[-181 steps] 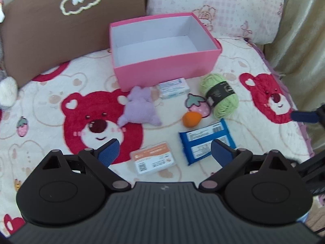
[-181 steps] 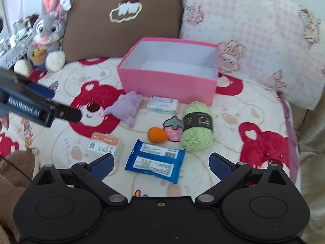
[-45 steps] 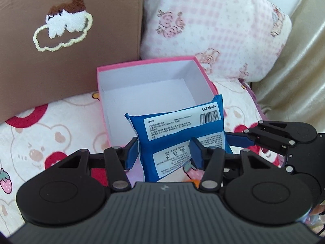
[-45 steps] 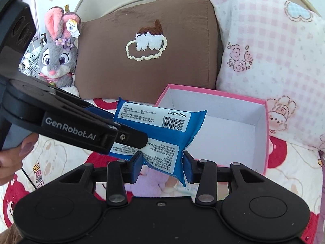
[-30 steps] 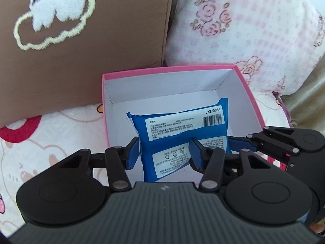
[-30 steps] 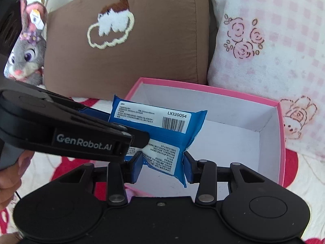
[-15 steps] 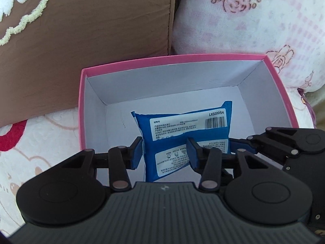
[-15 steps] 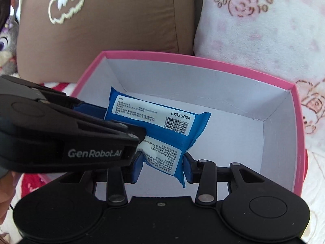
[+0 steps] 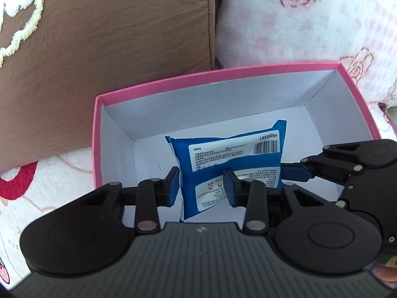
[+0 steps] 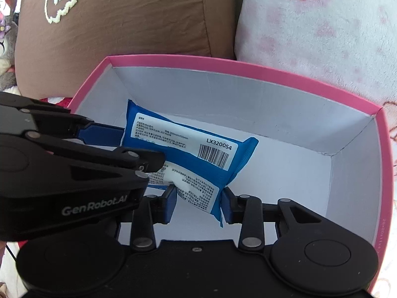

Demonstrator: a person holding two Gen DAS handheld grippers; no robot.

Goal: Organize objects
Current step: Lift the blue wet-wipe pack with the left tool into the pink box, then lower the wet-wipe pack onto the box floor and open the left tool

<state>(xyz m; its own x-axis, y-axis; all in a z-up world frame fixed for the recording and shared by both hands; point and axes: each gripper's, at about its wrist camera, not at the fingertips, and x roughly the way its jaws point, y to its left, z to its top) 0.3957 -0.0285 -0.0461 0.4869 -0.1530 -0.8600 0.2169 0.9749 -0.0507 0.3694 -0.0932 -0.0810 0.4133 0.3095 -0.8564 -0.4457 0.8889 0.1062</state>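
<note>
The left gripper is matte black plastic: a ribbed housing at 6 o'clock, 2 round discs at 7 and 5 o'clock, and jointed link bars fixed with silver rivets. Its 2 fingers carry blue pads. A small pale logo sits at the housing's top edge. The right gripper has the same black build, blue pads, silver rivets and 1 small screw at centre. In the right wrist view, white "GenRobot.AI" lettering marks the left gripper's side at 8 o'clock.
</note>
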